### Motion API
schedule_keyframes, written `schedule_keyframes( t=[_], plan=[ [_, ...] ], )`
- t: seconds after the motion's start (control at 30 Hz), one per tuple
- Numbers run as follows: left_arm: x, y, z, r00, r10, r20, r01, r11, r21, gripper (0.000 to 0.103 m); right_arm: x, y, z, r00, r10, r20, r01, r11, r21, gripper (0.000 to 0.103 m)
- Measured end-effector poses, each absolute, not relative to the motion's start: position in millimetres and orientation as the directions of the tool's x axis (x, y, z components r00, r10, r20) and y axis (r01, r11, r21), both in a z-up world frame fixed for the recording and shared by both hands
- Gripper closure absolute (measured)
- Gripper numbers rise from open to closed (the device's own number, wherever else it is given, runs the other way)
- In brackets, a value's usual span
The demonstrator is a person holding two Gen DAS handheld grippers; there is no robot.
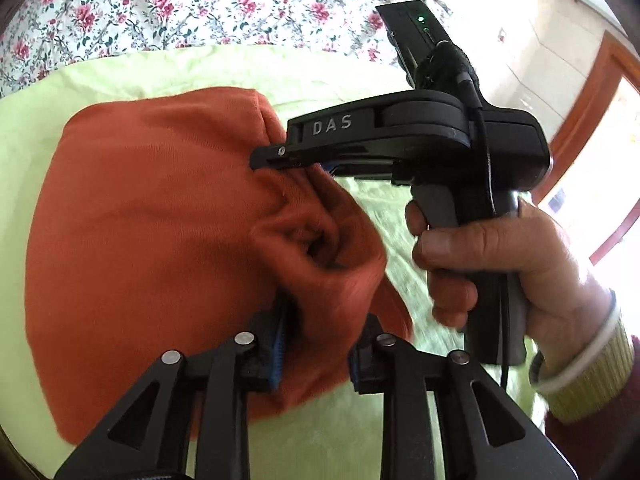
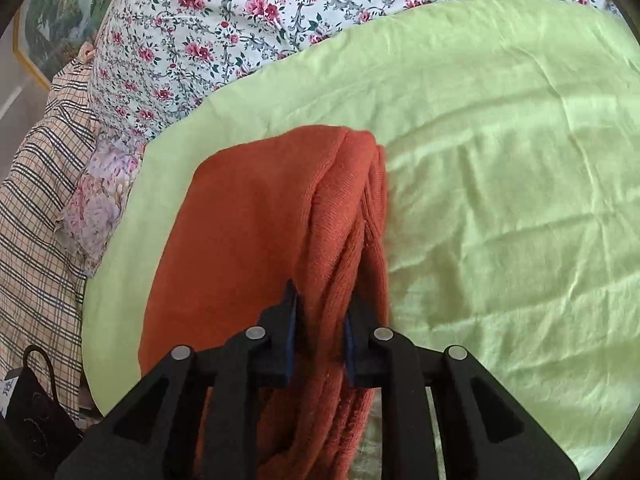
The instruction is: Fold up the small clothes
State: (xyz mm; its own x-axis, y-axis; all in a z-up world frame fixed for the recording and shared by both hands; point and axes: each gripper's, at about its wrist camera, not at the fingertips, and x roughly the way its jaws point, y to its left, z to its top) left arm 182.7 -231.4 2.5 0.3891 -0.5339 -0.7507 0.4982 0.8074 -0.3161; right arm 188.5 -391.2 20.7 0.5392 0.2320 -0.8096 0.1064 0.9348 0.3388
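A rust-orange knit garment [image 1: 140, 216] lies partly folded on a light green cloth [image 1: 320, 80]. My left gripper [image 1: 320, 344] is shut on a bunched edge of the garment near its right side. My right gripper [image 1: 276, 160] shows in the left wrist view, held in a hand, its fingers pinching the garment's upper right edge. In the right wrist view my right gripper [image 2: 320, 340] is shut on a thick fold of the garment [image 2: 240, 220], which hangs from it toward the green cloth [image 2: 500, 160].
A floral bedspread [image 2: 224, 28] lies beyond the green cloth. A plaid cloth [image 2: 36, 200] and a pale floral fabric [image 2: 100, 208] sit at the left. A black bag [image 2: 32, 412] is at lower left. A doorway [image 1: 592, 128] is at right.
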Motion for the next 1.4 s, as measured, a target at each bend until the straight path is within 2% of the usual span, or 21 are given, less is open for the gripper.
schedule_keyframes(
  t=[0.03, 0.13, 0.17, 0.2, 0.33, 0.43, 0.57, 0.7, 0.77, 0.8, 0.83, 0.87, 0.9, 0.97, 1.03, 1.17, 1.4],
  plan=[
    [179.1, -227.0, 5.1, 0.385, -0.535, -0.752, 0.502, 0.805, -0.316, 0.071, 184.9, -390.1, 22.9, 0.541, 0.220, -0.812, 0.108, 0.939, 0.326, 0.077],
    [164.5, -195.1, 16.1, 0.392, -0.549, -0.738, 0.512, 0.797, -0.320, 0.058, 171.5, -389.6, 28.1, 0.537, 0.188, -0.823, 0.115, 0.950, 0.292, 0.055],
    [160.7, -181.5, 19.9, 0.401, -0.548, -0.734, 0.507, 0.800, -0.320, 0.050, 167.0, -390.4, 28.6, 0.534, 0.176, -0.827, 0.122, 0.952, 0.281, 0.045],
    [155.7, -164.8, 24.2, 0.418, -0.538, -0.731, 0.492, 0.811, -0.316, 0.041, 160.4, -392.5, 28.4, 0.532, 0.170, -0.829, 0.127, 0.952, 0.277, 0.039],
    [168.0, -104.3, 24.5, 0.459, -0.495, -0.738, 0.383, 0.860, -0.338, 0.028, 143.6, -404.2, 22.2, 0.525, 0.241, -0.816, 0.153, 0.917, 0.369, 0.039],
    [191.6, -77.5, 15.9, 0.453, -0.486, -0.748, 0.305, 0.872, -0.383, 0.027, 141.4, -408.1, 20.1, 0.538, 0.293, -0.791, 0.160, 0.886, 0.436, 0.038],
    [235.1, -61.4, -10.5, 0.380, -0.533, -0.756, 0.230, 0.846, -0.481, 0.024, 149.6, -405.3, 12.9, 0.531, 0.334, -0.779, 0.157, 0.864, 0.478, 0.031],
    [268.4, -70.5, -40.9, 0.283, -0.588, -0.758, 0.196, 0.809, -0.554, 0.023, 160.3, -397.2, 4.0, 0.512, 0.353, -0.783, 0.152, 0.860, 0.487, 0.031],
    [276.9, -77.8, -44.8, 0.293, -0.599, -0.745, 0.207, 0.800, -0.563, 0.023, 164.0, -393.7, 2.0, 0.506, 0.369, -0.780, 0.147, 0.854, 0.499, 0.031],
    [278.2, -81.2, -44.1, 0.298, -0.601, -0.741, 0.219, 0.799, -0.560, 0.027, 165.7, -390.8, 0.0, 0.500, 0.380, -0.778, 0.142, 0.850, 0.507, 0.032],
    [279.1, -85.1, -43.8, 0.300, -0.599, -0.743, 0.232, 0.801, -0.552, 0.036, 166.9, -388.8, -1.6, 0.496, 0.388, -0.777, 0.139, 0.848, 0.512, 0.034],
    [280.7, -90.3, -43.9, 0.295, -0.591, -0.751, 0.245, 0.806, -0.538, 0.056, 168.5, -384.9, -4.6, 0.486, 0.394, -0.780, 0.139, 0.846, 0.514, 0.047],
    [282.2, -92.0, -44.4, 0.298, -0.578, -0.759, 0.253, 0.815, -0.522, 0.069, 169.1, -383.1, -6.8, 0.479, 0.396, -0.784, 0.142, 0.846, 0.514, 0.061],
    [274.9, -87.9, -35.4, 0.318, -0.582, -0.748, 0.272, 0.812, -0.516, 0.078, 169.2, -375.9, -6.1, 0.486, 0.387, -0.784, 0.140, 0.851, 0.507, 0.070],
    [264.9, -78.2, -21.3, 0.340, -0.601, -0.723, 0.280, 0.799, -0.532, 0.080, 165.3, -366.3, 4.0, 0.509, 0.365, -0.779, 0.131, 0.862, 0.489, 0.075],
    [224.0, -38.4, 23.5, 0.437, -0.589, -0.679, 0.306, 0.808, -0.504, 0.081, 153.8, -327.1, 23.1, 0.547, 0.467, -0.694, 0.029, 0.818, 0.574, 0.079],
    [154.7, 54.7, 35.5, 0.510, -0.493, -0.705, 0.211, 0.866, -0.453, 0.081, 151.1, -232.9, -0.7, 0.485, 0.628, -0.609, -0.108, 0.734, 0.671, 0.079]
  ],
)
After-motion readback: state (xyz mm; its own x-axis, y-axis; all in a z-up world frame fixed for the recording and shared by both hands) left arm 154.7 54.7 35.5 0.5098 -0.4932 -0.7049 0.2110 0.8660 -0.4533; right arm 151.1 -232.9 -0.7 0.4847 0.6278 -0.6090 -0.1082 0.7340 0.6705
